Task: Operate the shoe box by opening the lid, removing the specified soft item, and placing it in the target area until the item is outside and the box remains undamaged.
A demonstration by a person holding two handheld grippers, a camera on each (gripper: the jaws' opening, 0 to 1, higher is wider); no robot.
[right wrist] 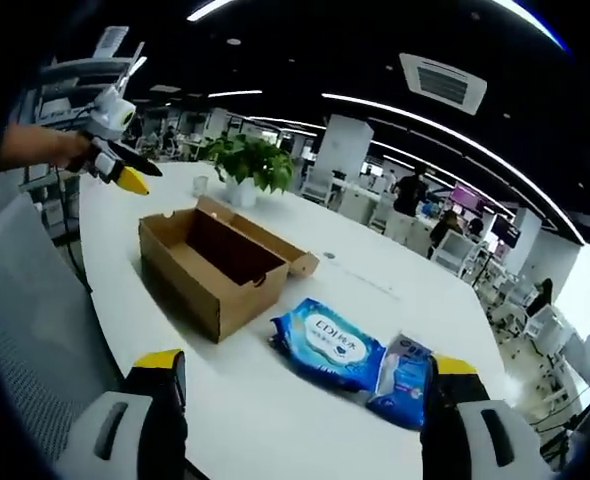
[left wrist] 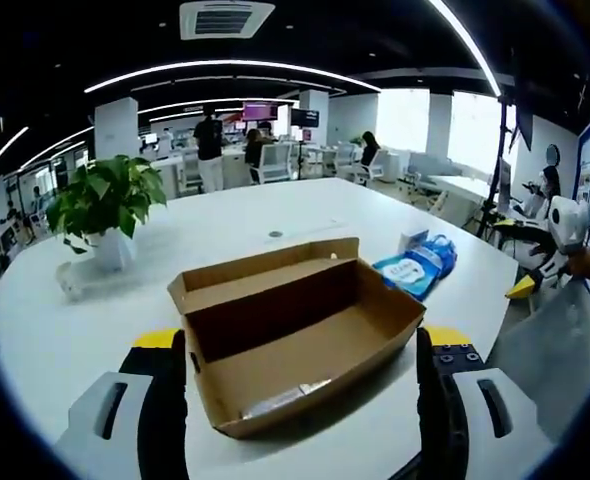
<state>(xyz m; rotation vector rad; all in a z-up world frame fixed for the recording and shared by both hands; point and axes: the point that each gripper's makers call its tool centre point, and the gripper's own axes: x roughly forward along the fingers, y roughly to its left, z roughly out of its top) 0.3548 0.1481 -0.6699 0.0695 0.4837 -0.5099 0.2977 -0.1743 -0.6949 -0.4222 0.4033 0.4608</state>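
- Left gripper [left wrist: 300, 400] hangs low over the near edge of the white table [left wrist: 55, 340], jaws spread wide with nothing between them; the near end of the shoe box [left wrist: 300, 335] sits between their tips.
- The box is plain brown cardboard, open on top, lid folded back flat along its far long side, a pale strip lying on its floor by the near wall.
- In the left gripper view its long axis runs from the near left corner away toward the right; it sits flat, square-cornered, no crushing I can see.
- Right gripper [right wrist: 305, 420] is also wide open and holding nothing, hovering at the table edge.
- Just ahead of it lies a blue wipes pack [right wrist: 327, 345], soft and crinkled, with a smaller blue pack [right wrist: 403, 380] touching its right end; both lie outside the box, near its end.
- Further off stands a potted plant [left wrist: 103, 205].
- Beyond, office desks and people.
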